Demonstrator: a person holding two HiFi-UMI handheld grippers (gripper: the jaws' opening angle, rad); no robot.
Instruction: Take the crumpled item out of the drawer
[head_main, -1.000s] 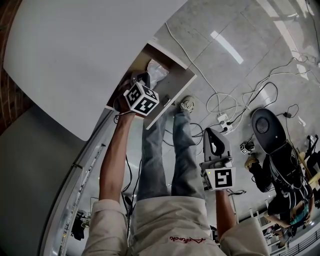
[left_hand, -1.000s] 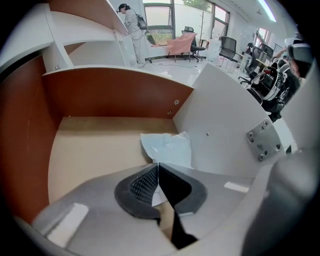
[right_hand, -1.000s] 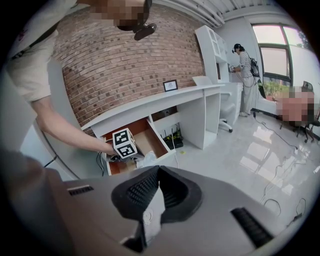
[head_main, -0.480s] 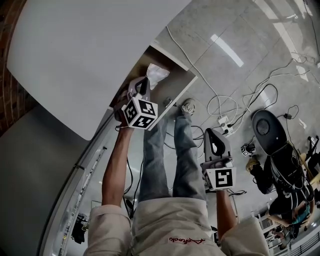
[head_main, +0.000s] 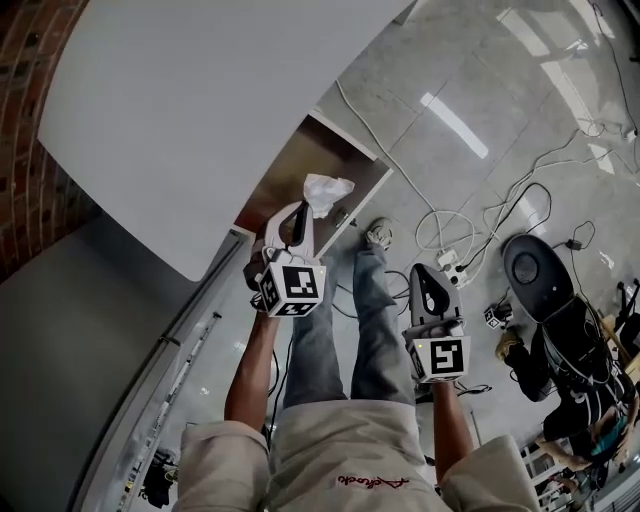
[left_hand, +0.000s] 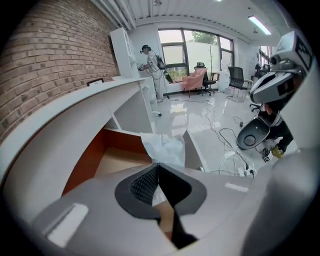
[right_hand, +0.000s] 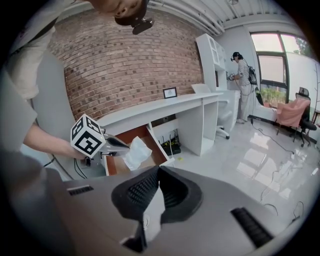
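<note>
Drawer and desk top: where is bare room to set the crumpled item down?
The white desk top over the drawer is bare and broad. The drawer's wooden bottom also looks bare. Crowded: cables on the floor right of it.

Red brick wall (right_hand: 125, 55) behind a long white desk (right_hand: 165, 106), glossy grey floor (right_hand: 280, 155), bright windows (left_hand: 197, 50) beyond.

Open-plan office: a long white tabletop (right_hand: 165, 106) along a brick wall (right_hand: 125, 55), swivel chairs (left_hand: 238, 78) by large windows (left_hand: 186, 47), cables (head_main: 440, 205) and a power strip (head_main: 447, 262) on the glossy floor (right_hand: 260, 150).
</note>
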